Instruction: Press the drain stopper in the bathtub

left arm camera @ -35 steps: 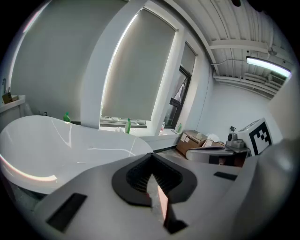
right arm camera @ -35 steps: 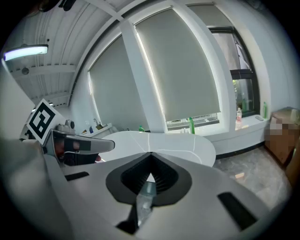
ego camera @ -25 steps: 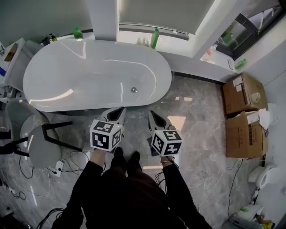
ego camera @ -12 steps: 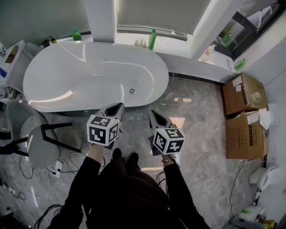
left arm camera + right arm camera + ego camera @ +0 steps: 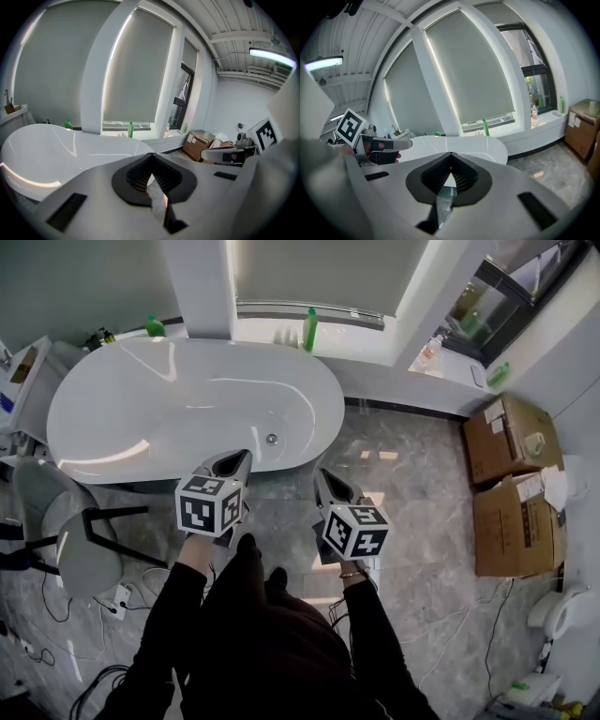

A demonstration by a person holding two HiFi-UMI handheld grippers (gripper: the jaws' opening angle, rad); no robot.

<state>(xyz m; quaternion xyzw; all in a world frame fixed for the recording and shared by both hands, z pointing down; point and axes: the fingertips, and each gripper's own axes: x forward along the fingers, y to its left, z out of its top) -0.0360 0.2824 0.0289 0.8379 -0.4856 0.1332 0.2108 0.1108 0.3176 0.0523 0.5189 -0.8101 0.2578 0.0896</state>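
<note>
Bathtub (image 5: 323,395): one, white and oval, standing on the marble floor under the window.
Drain stopper (image 5: 272,439): one small round metal disc on the tub's bottom, toward its right end; nothing touches it.
Left gripper (image 5: 236,461): jaws closed tip to tip with nothing between them. In the head view its nose shows over the tub's near rim, apart from the stopper.
Right gripper (image 5: 324,480): jaws likewise pressed together and empty. It is held over the floor just right of the left one, outside the tub.
Green bottles: three, being one green bottle (image 5: 155,326) at the tub's far rim, a second (image 5: 309,329) on the windowsill, and a third (image 5: 500,374) farther right on the ledge.
Cardboard boxes: two, one cardboard box (image 5: 511,437) beside the other (image 5: 516,521), along the right wall.
Chair (image 5: 66,540): one, grey, left of the person.
</note>
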